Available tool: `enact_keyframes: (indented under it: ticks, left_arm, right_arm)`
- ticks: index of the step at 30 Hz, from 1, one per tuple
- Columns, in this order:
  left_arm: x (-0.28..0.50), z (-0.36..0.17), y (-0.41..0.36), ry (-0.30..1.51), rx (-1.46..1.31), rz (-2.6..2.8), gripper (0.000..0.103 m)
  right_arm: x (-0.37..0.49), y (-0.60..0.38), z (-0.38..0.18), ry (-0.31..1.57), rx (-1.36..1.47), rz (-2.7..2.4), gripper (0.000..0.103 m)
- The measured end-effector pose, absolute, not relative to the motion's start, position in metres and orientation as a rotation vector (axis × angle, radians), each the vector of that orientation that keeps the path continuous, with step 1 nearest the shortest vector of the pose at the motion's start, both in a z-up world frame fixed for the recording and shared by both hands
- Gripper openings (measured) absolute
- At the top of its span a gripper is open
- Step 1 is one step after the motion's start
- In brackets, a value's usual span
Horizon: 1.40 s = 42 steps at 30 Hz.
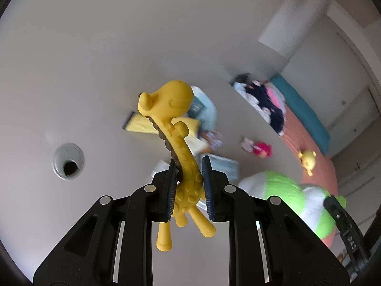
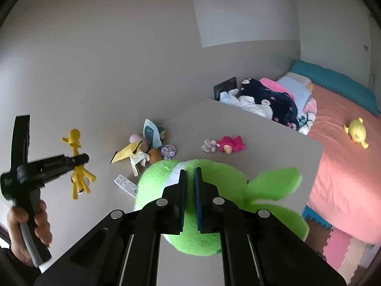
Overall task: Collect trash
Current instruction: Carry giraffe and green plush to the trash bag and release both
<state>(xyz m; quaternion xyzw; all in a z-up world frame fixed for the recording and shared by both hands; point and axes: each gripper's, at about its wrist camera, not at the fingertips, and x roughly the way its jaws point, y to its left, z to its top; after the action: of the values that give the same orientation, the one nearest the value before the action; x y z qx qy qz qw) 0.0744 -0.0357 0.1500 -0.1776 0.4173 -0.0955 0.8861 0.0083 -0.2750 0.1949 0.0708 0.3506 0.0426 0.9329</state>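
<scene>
Giraffe toy (image 1: 183, 157), yellow with raised spots, sits clamped in left gripper (image 1: 189, 188).

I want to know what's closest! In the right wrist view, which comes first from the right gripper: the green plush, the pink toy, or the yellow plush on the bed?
1. green plush: right at the right gripper, pinched in its jaws.
2. pink toy: farther ahead, on the grey table.
3. yellow plush: farthest, off right on the orange bed.

A yellow rubber giraffe toy (image 1: 183, 164) is being held above the grey table (image 2: 250, 128). Crumpled paper scraps (image 2: 135, 153) are lying left of a small pink doll (image 2: 229, 144) on it. An orange-sheeted bed (image 2: 338, 166) is standing behind.
</scene>
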Motion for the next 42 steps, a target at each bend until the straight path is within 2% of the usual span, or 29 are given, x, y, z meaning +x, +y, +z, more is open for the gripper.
enact_keyframes:
  ticks: [6,20,29,38,41,42]
  left_arm:
    - [0.048,0.160,-0.092,0.873,-0.309,-0.303,0.020]
    - [-0.039,0.153,-0.307,0.914,-0.115,-0.643,0.020]
    - [-0.090,0.107,-0.427,1.003,0.037,-0.794,0.020]
    - [-0.120,0.037,-0.503,1.108,0.176,-0.853,0.020]
    - [-0.123,0.009,-0.516,1.165,0.205,-0.875,0.023]
    - [-0.124,0.002,-0.521,1.183,0.214,-0.881,0.039]
  right_arm:
    - [-0.029,-0.306,0.210,0.685,0.194,0.049,0.007]
    - [-0.168,-0.454,0.214,0.665,0.243,-0.249,0.007]
    - [-0.238,-0.535,0.180,0.706,0.324,-0.429,0.007]
    - [-0.266,-0.596,0.105,0.821,0.438,-0.537,0.007]
    - [-0.264,-0.610,0.071,0.891,0.483,-0.536,0.012]
    - [-0.265,-0.614,0.065,0.898,0.492,-0.540,0.013]
